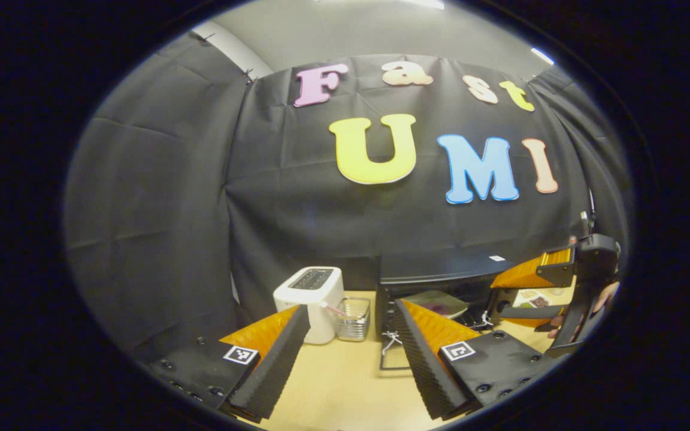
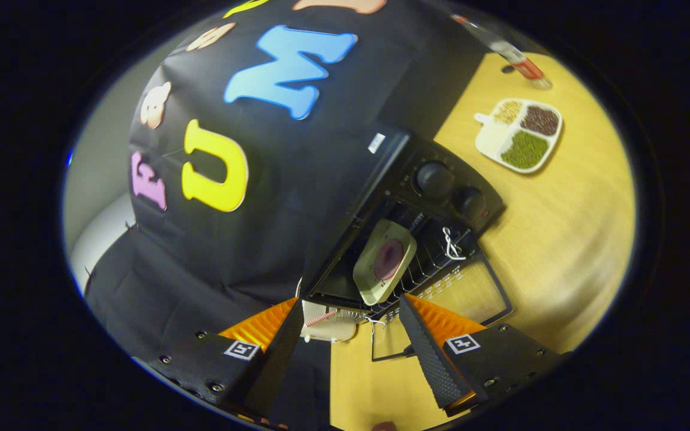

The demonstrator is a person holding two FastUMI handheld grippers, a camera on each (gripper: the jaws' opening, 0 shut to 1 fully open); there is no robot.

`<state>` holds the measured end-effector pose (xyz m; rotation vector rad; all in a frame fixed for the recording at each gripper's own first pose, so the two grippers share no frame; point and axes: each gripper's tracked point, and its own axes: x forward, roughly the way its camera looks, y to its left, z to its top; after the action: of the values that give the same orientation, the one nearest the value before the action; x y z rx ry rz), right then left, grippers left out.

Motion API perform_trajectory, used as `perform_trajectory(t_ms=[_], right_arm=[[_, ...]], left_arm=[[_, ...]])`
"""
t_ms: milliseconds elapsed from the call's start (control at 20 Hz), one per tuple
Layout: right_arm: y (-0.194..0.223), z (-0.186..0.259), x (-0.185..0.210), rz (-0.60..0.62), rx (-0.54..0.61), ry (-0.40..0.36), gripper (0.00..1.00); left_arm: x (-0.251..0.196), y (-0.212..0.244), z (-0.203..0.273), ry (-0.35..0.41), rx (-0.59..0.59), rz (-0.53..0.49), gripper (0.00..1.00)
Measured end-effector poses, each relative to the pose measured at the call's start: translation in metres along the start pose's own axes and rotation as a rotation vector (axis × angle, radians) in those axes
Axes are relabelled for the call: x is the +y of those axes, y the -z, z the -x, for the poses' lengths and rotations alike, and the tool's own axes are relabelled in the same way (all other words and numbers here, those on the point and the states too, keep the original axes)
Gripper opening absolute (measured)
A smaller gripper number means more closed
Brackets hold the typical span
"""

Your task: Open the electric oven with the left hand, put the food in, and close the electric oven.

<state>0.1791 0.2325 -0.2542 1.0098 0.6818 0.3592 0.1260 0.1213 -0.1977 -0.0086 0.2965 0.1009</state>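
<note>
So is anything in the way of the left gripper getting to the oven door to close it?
Nothing visible. The left gripper is open above bare table, and the oven door lies folded down ahead, with the plate of food already on the rack inside. The toaster stands off to the side.

Black screwed gripper [image 1: 351,365] bodies bear square markers.

plate [image 2: 384,261] in oven [image 2: 408,224], toaster [image 1: 311,300] left

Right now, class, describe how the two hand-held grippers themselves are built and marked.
The left gripper and right gripper each have two wedge-shaped fingers with ridged inner pads, mounted on black bolted plates bearing square black-and-white tags.
</note>
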Motion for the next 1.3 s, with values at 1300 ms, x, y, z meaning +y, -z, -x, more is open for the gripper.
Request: perform_trajectory(t_ms=[1300], right_arm=[[-0.061,0.224,-0.045,1.087,-0.231,0.425,0.98]], left_arm=[[-0.165,0.239,-0.057,0.198,0.545,-0.038,0.96]])
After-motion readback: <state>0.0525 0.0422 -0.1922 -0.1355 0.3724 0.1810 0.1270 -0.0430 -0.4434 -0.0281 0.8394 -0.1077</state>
